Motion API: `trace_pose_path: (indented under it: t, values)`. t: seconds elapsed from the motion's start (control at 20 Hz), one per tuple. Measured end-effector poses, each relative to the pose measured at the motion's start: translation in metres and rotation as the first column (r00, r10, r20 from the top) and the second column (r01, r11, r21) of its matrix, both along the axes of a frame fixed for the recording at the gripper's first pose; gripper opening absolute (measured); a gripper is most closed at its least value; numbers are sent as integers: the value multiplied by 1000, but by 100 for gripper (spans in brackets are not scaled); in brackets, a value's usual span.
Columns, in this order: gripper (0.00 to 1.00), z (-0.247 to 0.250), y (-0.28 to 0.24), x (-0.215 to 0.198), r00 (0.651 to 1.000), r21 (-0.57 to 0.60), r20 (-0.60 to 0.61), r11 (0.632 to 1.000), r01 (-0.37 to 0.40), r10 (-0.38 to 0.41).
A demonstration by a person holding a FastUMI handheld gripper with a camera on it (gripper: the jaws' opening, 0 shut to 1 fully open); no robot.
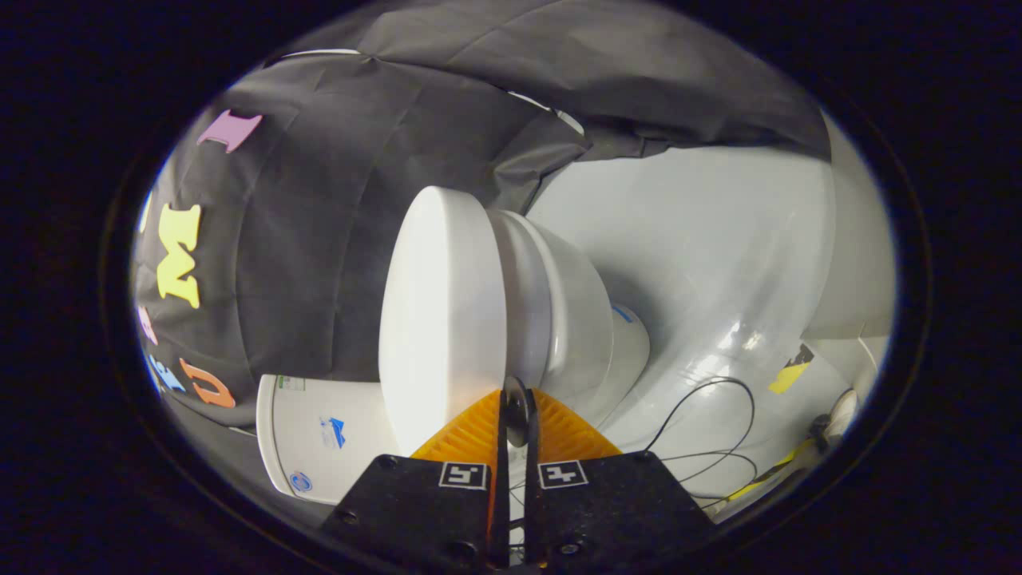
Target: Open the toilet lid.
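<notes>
The view is rolled on its side: the floor lies to the right and the cloth wall to the left. The white toilet lid (pixel 443 319) lies closed on the seat (pixel 523 303) above the bowl (pixel 579 319). The white tank (pixel 319 435) stands beside the lid's near end. My gripper (pixel 516 409) has its orange fingers (pixel 471 435) drawn together with only a thin slit between them. Their tips sit at the seam where the lid's rim meets the seat, near the tank end. I cannot tell whether the rim is pinched between them.
The glossy white floor (pixel 703 239) spreads beyond the bowl. Thin black cables (pixel 711 423) loop across it near the fingers, and a yellow and black tape mark (pixel 790 369) lies farther off. Black cloth (pixel 319 224) hangs behind the toilet.
</notes>
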State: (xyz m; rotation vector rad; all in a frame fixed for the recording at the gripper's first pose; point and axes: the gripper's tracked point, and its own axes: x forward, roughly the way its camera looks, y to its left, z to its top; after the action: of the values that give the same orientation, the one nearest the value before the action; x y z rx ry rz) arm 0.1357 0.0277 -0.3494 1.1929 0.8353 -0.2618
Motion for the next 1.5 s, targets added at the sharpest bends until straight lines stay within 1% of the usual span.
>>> trace_pose_path:
  t: [0.25, 0.45, 0.65, 0.9, 1.05, 1.3, 1.5]
  values:
    - [9, 30, 2, 5, 998, -102, 43, 994, -38, 43]
    - [8, 51, 8, 8, 995, -181, 54, 981, -74, 86]
    - [7, 78, 15, 11, 991, -239, 82, 967, -88, 110]
    - [5, 116, 32, 15, 982, -327, 115, 939, -104, 149]
    - [5, 130, 41, 18, 975, -388, 126, 913, -123, 184]
    - [5, 149, 51, 17, 968, -415, 138, 900, -135, 209]
    - [5, 162, 62, 17, 960, -479, 132, 864, -156, 247]
